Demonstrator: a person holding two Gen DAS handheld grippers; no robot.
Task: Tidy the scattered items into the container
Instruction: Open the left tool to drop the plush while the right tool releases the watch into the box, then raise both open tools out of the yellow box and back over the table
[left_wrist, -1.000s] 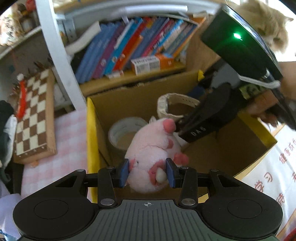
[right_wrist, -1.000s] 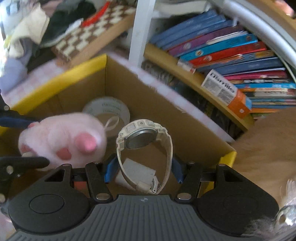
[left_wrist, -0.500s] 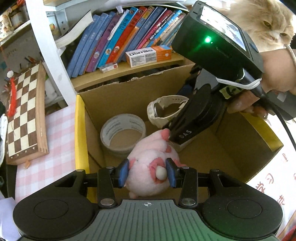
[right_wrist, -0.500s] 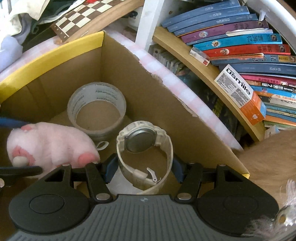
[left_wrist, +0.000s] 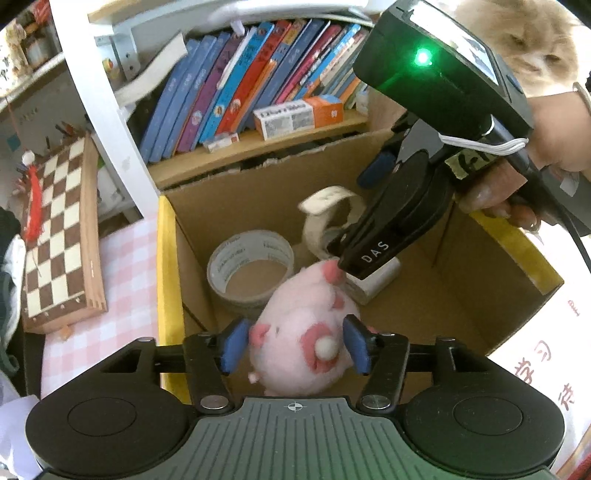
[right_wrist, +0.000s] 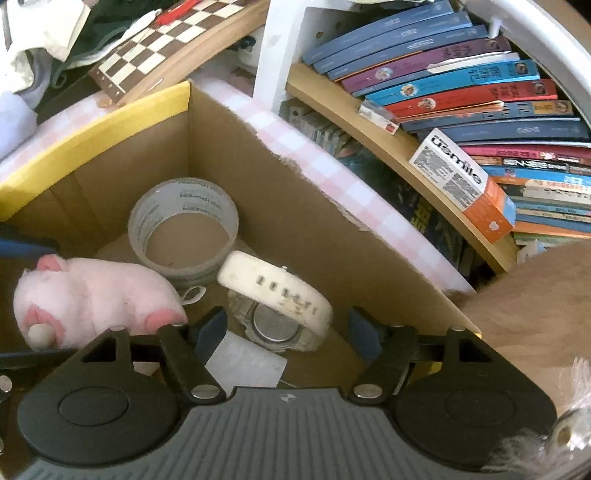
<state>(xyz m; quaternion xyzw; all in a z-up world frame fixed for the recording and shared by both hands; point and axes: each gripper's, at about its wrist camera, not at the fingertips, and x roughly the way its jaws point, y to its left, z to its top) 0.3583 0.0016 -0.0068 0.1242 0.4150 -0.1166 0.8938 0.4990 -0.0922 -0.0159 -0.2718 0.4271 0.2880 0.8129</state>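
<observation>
Because both items now sit inside the cardboard box (right_wrist: 303, 236), the left gripper (left_wrist: 295, 345) and right gripper (right_wrist: 284, 330) are opening their jaws, releasing the pink plush toy (left_wrist: 303, 332) and the white watch (right_wrist: 280, 299).

Lived-in home room, packed bookshelf (right_wrist: 461, 85), chessboard (left_wrist: 55, 229), cat (left_wrist: 524, 48), pink checked tablecloth (left_wrist: 122, 280)

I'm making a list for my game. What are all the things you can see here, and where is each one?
cardboard box: one, brown, yellow rim, on pink checked cloth
tape roll: one, grey, in box
plush pig: one, pink, in box, between left pads
watch: one, white, in box, on white packet
chessboard: one, brown and white, left of box
books: many, mixed colours, on shelf
cat: one, ginger, behind box
left hand-held gripper: black, opening
right hand-held gripper: black, opening
</observation>
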